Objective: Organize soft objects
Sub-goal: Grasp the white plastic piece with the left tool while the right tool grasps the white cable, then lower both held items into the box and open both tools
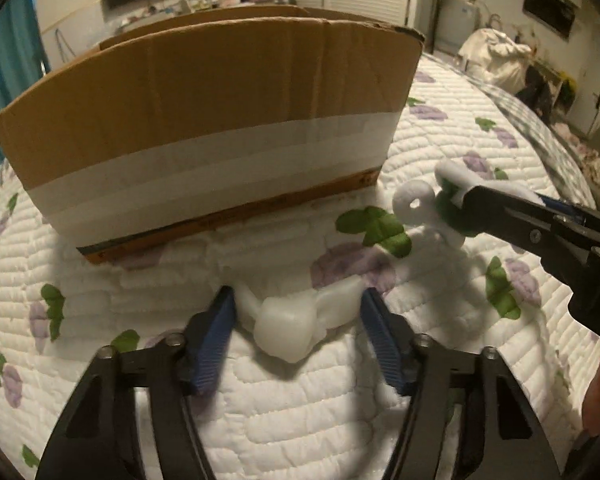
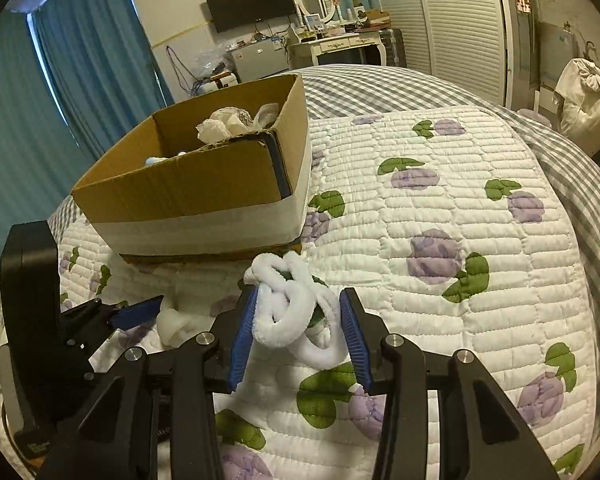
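Observation:
A smooth white soft toy [image 1: 290,330] lies on the quilt between the open fingers of my left gripper [image 1: 296,320]; whether the pads touch it I cannot tell. It also shows in the right wrist view [image 2: 176,326]. A fluffy white looped plush [image 2: 288,312] lies between the fingers of my right gripper [image 2: 300,320], whose left pad touches it while the right pad stands a little off. In the left wrist view the plush [image 1: 424,204] sits at the tip of the right gripper [image 1: 460,204]. The cardboard box [image 2: 204,184] stands just behind, with white soft items inside.
The box [image 1: 204,92] has a white tape band around its lower half. A white quilt [image 2: 440,208] with purple flowers and green leaves covers the bed. A checked blanket [image 2: 380,88] lies behind. Furniture and a wardrobe stand beyond the bed.

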Demonstrator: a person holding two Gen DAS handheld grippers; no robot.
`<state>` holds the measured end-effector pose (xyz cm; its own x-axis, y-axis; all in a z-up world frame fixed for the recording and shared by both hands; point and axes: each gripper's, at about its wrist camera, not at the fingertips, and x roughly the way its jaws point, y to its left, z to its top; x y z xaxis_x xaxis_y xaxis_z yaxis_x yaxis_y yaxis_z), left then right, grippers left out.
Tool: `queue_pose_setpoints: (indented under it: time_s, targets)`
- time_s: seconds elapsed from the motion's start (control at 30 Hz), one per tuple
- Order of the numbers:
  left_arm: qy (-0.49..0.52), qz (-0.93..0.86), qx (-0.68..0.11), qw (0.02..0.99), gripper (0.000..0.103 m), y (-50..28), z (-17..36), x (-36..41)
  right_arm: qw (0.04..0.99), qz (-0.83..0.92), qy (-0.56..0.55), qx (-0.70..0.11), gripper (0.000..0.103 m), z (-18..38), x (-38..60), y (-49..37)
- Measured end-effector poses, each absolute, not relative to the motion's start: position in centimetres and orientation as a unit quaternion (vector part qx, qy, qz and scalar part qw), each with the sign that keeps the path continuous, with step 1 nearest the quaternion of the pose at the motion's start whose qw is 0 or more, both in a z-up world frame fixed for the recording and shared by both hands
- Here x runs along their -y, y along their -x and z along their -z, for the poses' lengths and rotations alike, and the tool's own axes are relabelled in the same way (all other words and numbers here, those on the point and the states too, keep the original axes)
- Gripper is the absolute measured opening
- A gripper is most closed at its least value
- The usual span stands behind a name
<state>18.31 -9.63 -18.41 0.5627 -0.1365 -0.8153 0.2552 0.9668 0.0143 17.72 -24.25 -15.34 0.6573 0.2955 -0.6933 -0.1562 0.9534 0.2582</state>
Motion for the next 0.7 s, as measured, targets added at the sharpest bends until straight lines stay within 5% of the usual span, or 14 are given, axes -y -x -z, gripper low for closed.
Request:
queue_pose_setpoints:
  time_s: [0.13, 0.7]
  targets:
    - [-0.081, 0.104, -0.448, 0.884, 0.039, -17.8, 17.8, 9.6, 0.907, -0.122, -0.087, -0.394, 0.041, 15.3, 24.2, -17.6]
    - [-0.040, 0.124, -0.382, 0.915, 0.035, -12.5, 9.0, 5.9, 0.929, -0.121, -0.072, -0.341, 0.040, 7.5, 23.0, -13.0]
